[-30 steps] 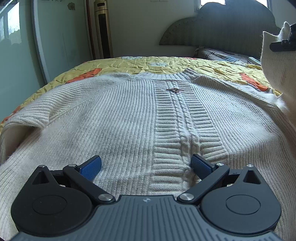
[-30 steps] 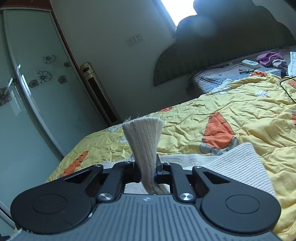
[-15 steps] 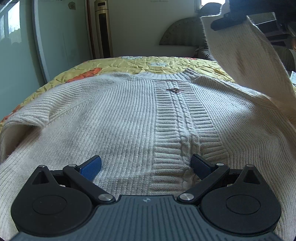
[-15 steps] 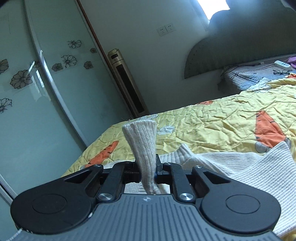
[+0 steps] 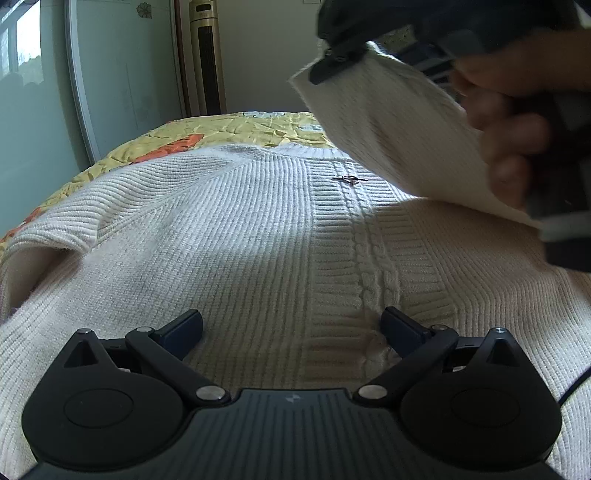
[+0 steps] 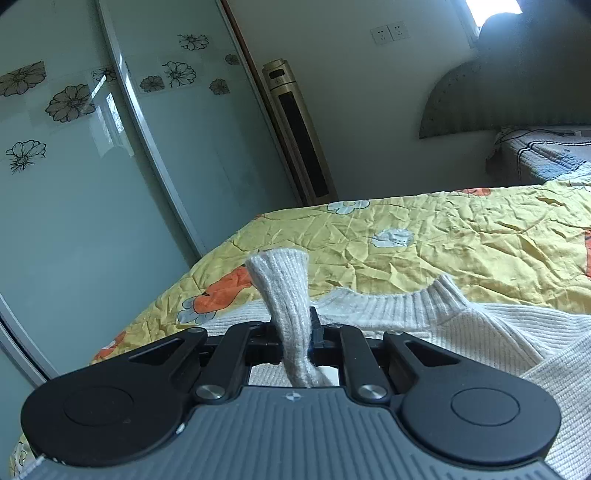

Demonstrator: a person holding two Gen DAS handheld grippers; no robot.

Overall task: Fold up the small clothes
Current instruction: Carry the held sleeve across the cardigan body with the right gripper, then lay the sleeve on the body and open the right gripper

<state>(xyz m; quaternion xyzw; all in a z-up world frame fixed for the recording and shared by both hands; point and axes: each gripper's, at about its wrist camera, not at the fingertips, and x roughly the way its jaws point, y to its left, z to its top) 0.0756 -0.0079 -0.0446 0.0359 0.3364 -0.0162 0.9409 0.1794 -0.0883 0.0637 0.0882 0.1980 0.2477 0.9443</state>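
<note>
Your left gripper (image 5: 291, 328) sits low over one cream knitted sweater (image 5: 229, 236), its two fingers spread wide with nothing between them; the blue pads hang just above the knit, one on each side of the single cable braid that runs away from you down the middle of the garment. Ahead of that gripper, on the braid near the neckline, lies one small metal ring (image 5: 350, 179).

Your right gripper (image 6: 295, 332) is clenched on one sleeve (image 6: 284, 295) of the same sweater: the ribbed cuff stands up between its two fingers and pokes out past the tips. From the left wrist camera you see that sleeve (image 5: 399, 136) lifted and stretched above the sweater's right half, ahead and to the right of your left gripper, with your right hand (image 5: 517, 122) blurred behind it.

The sweater lies spread on one yellow quilt (image 6: 424, 251) printed with orange and white shapes. Beyond the right gripper's tips, the collar (image 6: 406, 299) shows just to the right of the cuff. Past the bed stand two glass sliding doors (image 6: 92, 147) with flower prints and one tall gold tower unit (image 6: 299, 133); one double wall socket (image 6: 389, 31) is above it.
</note>
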